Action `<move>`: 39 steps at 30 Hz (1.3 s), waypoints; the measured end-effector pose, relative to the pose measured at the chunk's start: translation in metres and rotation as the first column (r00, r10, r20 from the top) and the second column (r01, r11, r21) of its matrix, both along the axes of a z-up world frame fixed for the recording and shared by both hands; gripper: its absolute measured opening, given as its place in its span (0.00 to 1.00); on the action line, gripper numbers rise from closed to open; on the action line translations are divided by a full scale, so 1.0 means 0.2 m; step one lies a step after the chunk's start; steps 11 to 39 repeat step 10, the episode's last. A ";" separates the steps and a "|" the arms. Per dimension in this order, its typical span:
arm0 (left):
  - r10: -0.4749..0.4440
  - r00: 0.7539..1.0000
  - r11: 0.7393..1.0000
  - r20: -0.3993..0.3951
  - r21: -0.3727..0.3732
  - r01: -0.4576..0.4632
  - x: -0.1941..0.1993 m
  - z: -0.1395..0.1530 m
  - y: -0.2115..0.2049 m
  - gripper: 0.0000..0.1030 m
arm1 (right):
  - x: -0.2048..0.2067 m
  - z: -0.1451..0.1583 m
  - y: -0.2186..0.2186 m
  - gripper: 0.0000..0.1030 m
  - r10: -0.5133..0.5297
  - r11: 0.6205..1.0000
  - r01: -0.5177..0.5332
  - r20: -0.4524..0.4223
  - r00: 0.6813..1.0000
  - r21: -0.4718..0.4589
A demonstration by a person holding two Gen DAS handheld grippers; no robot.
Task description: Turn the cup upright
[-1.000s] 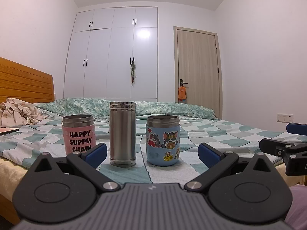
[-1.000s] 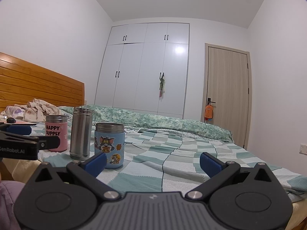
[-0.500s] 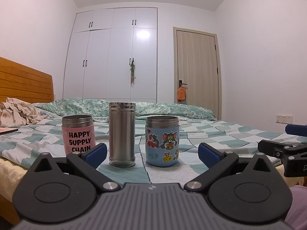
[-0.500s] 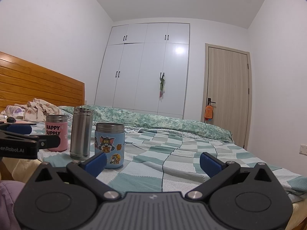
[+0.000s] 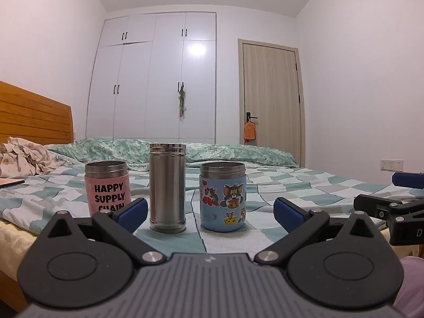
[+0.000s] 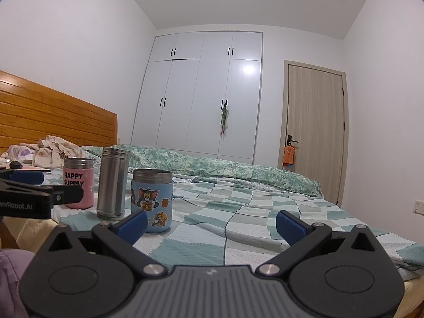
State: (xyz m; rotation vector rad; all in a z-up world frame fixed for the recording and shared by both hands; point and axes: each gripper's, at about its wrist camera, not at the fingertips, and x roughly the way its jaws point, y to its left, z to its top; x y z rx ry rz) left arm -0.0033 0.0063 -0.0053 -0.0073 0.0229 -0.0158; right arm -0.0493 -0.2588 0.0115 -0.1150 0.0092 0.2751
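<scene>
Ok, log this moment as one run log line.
left gripper: open, empty | right gripper: open, empty | pink cup, steel cup, blue cup: standing in a row on bed

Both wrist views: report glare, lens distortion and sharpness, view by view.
Left wrist view: a bright glare patch on the wardrobe door, walls bowed by the fisheye, dark vignette in the top right corner; the three cups look sharp. Right wrist view: similar glare on the wardrobe, dark corners top left and right, and a ceiling light blown out at the top edge.
</scene>
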 end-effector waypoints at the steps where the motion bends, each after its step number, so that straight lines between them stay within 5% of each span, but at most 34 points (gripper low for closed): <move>1: 0.001 1.000 1.000 0.000 0.001 -0.001 0.00 0.00 0.00 1.00 | 0.00 0.00 0.00 1.00 0.000 1.000 0.000 0.000 1.000 0.000; 39: 0.005 1.000 1.000 0.007 -0.001 -0.005 -0.01 0.00 0.00 1.00 | 0.00 0.00 0.00 1.00 0.000 1.000 0.000 0.000 1.000 -0.001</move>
